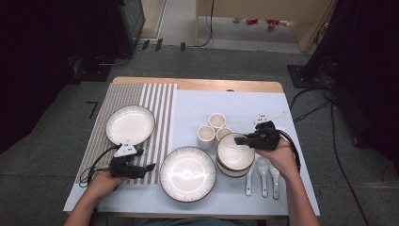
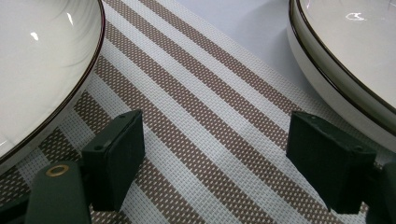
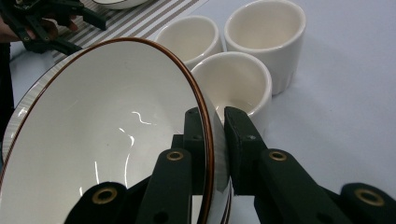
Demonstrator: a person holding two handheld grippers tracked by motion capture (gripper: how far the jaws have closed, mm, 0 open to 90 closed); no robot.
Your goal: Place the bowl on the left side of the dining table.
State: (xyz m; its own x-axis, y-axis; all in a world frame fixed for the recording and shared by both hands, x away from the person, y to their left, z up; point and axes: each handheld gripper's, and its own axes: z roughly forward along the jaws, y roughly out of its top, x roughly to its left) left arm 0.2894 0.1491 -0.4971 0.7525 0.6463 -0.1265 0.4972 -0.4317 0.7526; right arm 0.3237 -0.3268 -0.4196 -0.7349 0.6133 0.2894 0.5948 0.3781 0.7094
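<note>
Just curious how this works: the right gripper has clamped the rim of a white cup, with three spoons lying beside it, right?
Not quite. The right gripper is clamped on the rim of the bowl, not a cup; the right gripper view shows it. The cups stand untouched behind. The three spoons do lie beside it.

Looked like a lab or studio, grey carpet [image 1: 61, 155], loose cables [image 1: 313, 106], dark equipment racks [image 1: 124, 21], staged table [image 1: 197, 84]

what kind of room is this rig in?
Probably a lab or workshop corner staged as a dining table: grey carpet with loose cables, dark equipment around, and one table set with plates, cups and spoons.
</note>
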